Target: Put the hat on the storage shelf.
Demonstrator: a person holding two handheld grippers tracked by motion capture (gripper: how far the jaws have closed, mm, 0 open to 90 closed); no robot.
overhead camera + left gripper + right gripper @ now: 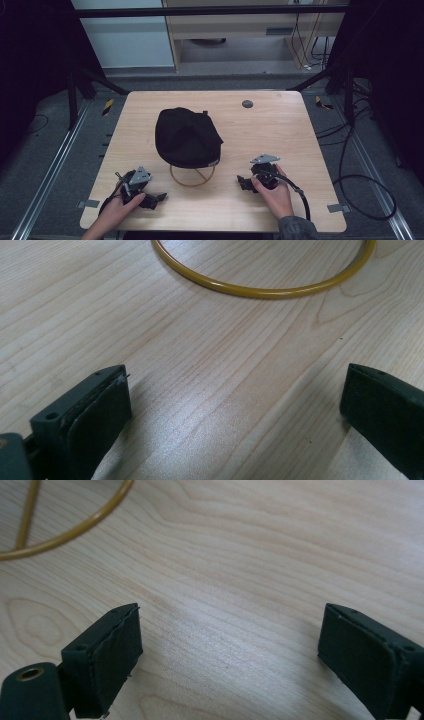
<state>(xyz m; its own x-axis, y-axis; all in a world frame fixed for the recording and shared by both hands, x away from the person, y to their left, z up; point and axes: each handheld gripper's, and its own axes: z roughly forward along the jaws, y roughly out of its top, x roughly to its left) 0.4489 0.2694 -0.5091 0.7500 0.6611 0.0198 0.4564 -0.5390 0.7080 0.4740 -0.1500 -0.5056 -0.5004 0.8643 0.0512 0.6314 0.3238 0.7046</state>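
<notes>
A black cap (187, 137) rests on a gold wire stand whose round base ring (192, 181) lies on the wooden table (280, 130). My left gripper (159, 198) sits low at the front left, jaws wide apart and pointing right toward the ring (260, 290). My right gripper (242, 183) sits at the front right, open as well, pointing left at the ring (65, 535). Nothing is between either pair of jaws. A hand holds each gripper.
A small dark round disc (247, 104) lies near the table's far edge. Black cables (360, 195) trail on the floor to the right. Dark frame legs stand at both far corners.
</notes>
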